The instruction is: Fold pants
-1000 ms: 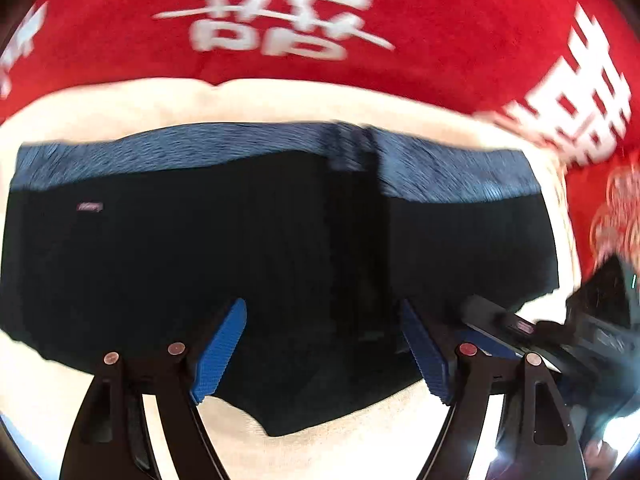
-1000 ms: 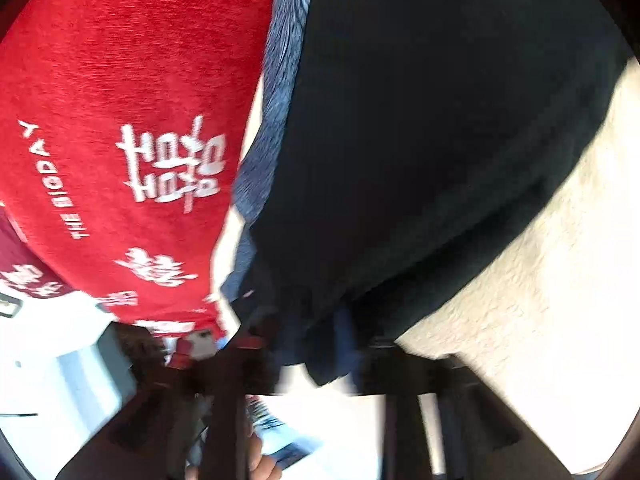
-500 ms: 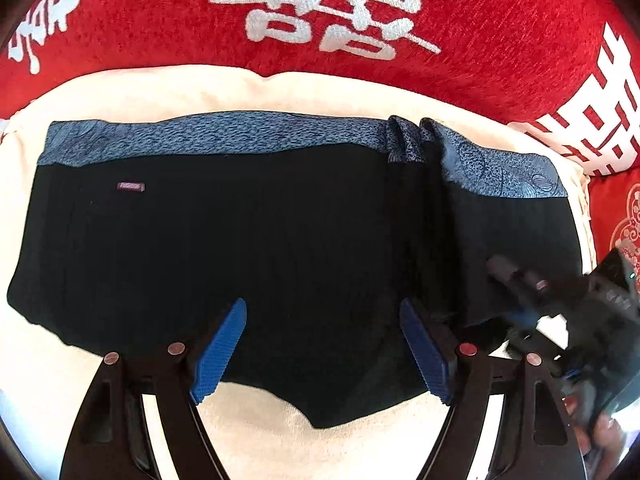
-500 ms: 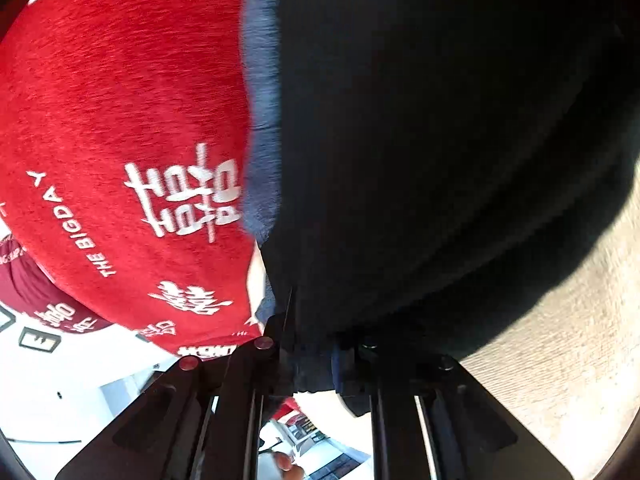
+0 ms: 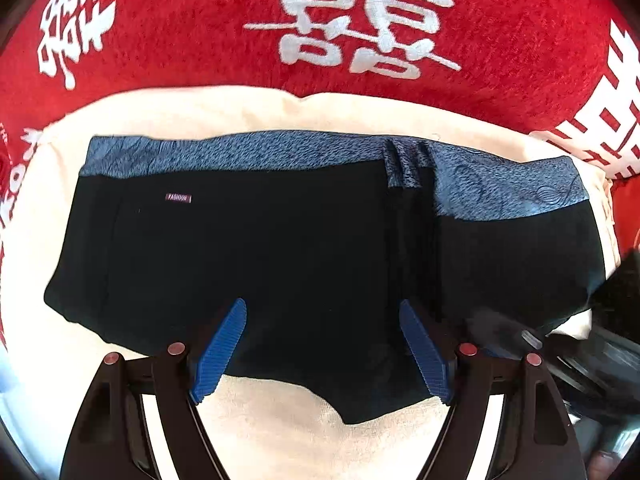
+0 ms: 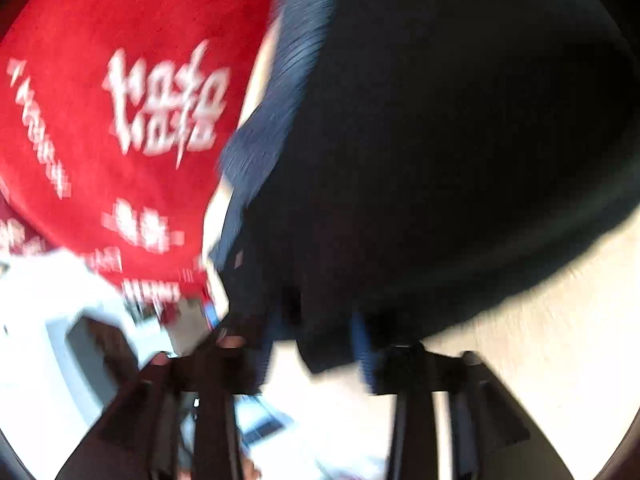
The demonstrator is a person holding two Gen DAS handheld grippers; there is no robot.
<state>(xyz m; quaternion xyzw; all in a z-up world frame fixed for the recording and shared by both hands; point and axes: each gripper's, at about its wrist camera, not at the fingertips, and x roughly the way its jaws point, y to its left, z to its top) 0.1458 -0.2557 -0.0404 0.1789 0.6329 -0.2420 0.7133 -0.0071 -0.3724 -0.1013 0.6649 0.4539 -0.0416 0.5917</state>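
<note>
Both tongs work at the black pants [image 5: 280, 256]: the left gripper [image 5: 322, 350] hovers wide open, empty, over the lower hem at frame bottom, while the blurred right gripper [image 6: 316, 344] stands partly open around the hem, grip unclear. Pants lie flat mid-frame on a cream cushion [image 5: 224, 116], whose bare margin borders waistband [image 5: 256, 152] and hem, beneath a red cloth [image 5: 192, 24] filling the top.

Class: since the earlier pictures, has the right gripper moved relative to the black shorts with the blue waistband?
Yes. In the left wrist view, the right gripper has drawn back rightward off the black shorts, which lie on the cream towel.
</note>
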